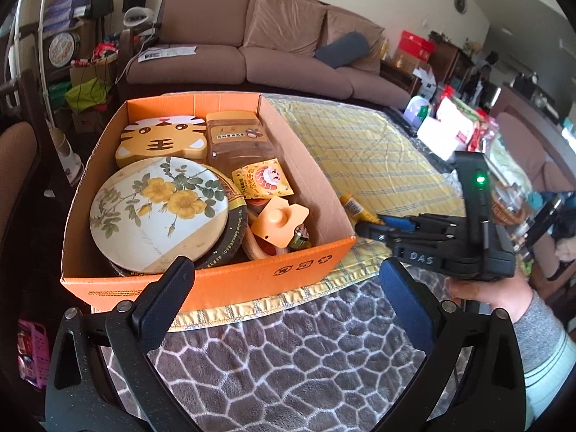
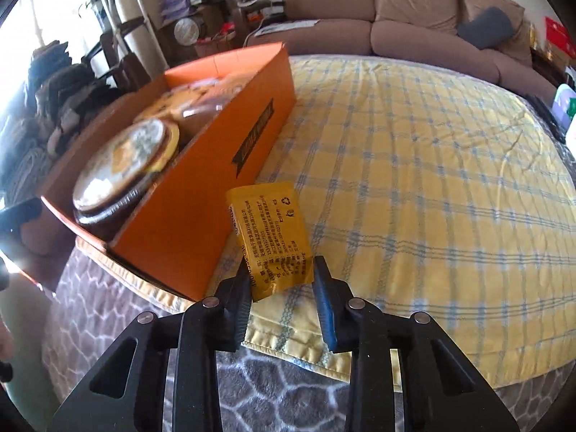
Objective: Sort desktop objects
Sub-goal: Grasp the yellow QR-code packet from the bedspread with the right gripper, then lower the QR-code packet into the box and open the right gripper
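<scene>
An orange cardboard box stands on the table at the left. It holds a round floral tin, a tiger-faced tin, a brown bag, a yellow sachet and an orange plastic piece. Just outside the box's right wall, my right gripper is shut on a yellow packet. The packet stands tilted, with its printed back facing the camera. My left gripper hangs open in front of the box's near wall and holds nothing.
A yellow checked cloth covers the table right of the box. A grey patterned fleece lies along the near edge. A brown sofa stands behind. Boxes and packages crowd the far right. A hand in a grey sleeve holds the right gripper.
</scene>
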Tool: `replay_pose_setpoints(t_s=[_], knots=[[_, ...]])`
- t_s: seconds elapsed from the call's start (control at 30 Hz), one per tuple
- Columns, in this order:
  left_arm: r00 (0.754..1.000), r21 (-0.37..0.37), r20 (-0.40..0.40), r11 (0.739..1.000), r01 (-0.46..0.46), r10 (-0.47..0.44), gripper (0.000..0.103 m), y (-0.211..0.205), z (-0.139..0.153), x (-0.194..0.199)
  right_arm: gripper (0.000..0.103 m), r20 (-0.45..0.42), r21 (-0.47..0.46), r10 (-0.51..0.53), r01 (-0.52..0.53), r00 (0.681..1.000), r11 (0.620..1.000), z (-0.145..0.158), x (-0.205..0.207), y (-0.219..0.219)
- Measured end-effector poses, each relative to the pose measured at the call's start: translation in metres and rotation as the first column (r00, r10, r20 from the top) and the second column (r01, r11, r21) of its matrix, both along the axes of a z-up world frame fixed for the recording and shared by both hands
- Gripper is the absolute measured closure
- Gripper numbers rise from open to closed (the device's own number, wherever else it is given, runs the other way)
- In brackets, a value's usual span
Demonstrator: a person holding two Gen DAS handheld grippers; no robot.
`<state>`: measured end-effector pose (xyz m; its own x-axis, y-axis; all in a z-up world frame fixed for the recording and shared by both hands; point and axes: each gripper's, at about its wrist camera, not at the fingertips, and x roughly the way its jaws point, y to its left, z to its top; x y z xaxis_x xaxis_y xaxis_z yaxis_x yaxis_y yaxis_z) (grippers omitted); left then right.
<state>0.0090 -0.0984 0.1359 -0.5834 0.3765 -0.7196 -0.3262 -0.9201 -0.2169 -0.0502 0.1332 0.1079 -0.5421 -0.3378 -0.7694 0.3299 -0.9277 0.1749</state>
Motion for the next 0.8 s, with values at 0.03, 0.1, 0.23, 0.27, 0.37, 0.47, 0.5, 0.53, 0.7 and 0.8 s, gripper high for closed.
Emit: replay_pose_setpoints(t_s=[0.03, 0.1, 0.23, 0.27, 0.37, 0.47, 0.5, 0.53, 0.7, 0.8], knots=[[1.0, 0.028, 0.014, 1.0, -0.013, 0.013, 0.0, -0.007, 0.002, -0.004, 0.072, -0.009, -0.002, -0.004, 0.004, 1.0, 1.0, 0.008, 0.001, 0.001], [0.999, 0.042, 0.019, 0.998, -0.044, 0.043, 0.0, -0.018, 0.005, -0.008, 0.071, -0.041, -0.011, -0.004, 0.003, 0.999, 1.0, 0.03, 0.004, 0.001], [0.996, 0.03, 0.006, 0.996, -0.087, 0.087, 0.0, -0.037, 0.006, -0.006, 0.069, -0.095, -0.047, 0.073, -0.078, 0.993, 0.996, 0.073, 0.005, -0.029], [0.996, 0.026, 0.006, 0.995, -0.092, 0.092, 0.0, -0.04, 0.005, -0.004, 0.068, -0.099, -0.053, 0.098, -0.103, 0.99, 0.993, 0.079, 0.004, -0.043], [0.995, 0.016, 0.014, 0.994, -0.104, 0.104, 0.0, -0.047, -0.001, 0.0, 0.066, -0.087, -0.071, 0.158, -0.164, 0.984, 0.984, 0.083, -0.006, -0.085], [0.994, 0.007, 0.019, 0.994, -0.106, 0.106, 0.0, -0.049, -0.004, 0.003, 0.06, -0.047, -0.084, 0.183, -0.187, 0.982, 0.979, 0.069, -0.019, -0.121], [0.994, 0.002, 0.018, 0.994, -0.106, 0.106, 0.0, -0.049, -0.005, 0.003, 0.052, -0.023, -0.096, 0.179, -0.18, 0.984, 0.979, 0.06, -0.024, -0.13], [0.994, -0.006, 0.016, 0.994, -0.105, 0.105, 0.0, -0.049, -0.007, 0.004, 0.048, -0.01, -0.096, 0.167, -0.167, 0.986, 0.981, 0.055, -0.027, -0.135], [0.994, -0.008, 0.008, 0.994, -0.11, 0.11, 0.0, -0.049, -0.012, 0.009, 0.029, -0.03, -0.091, 0.111, -0.113, 0.993, 0.989, 0.054, -0.019, -0.123], [0.993, -0.008, 0.018, 0.993, -0.119, 0.119, 0.0, -0.046, -0.021, 0.014, 0.024, -0.073, -0.082, 0.068, -0.074, 0.995, 0.994, 0.066, -0.007, -0.099]])
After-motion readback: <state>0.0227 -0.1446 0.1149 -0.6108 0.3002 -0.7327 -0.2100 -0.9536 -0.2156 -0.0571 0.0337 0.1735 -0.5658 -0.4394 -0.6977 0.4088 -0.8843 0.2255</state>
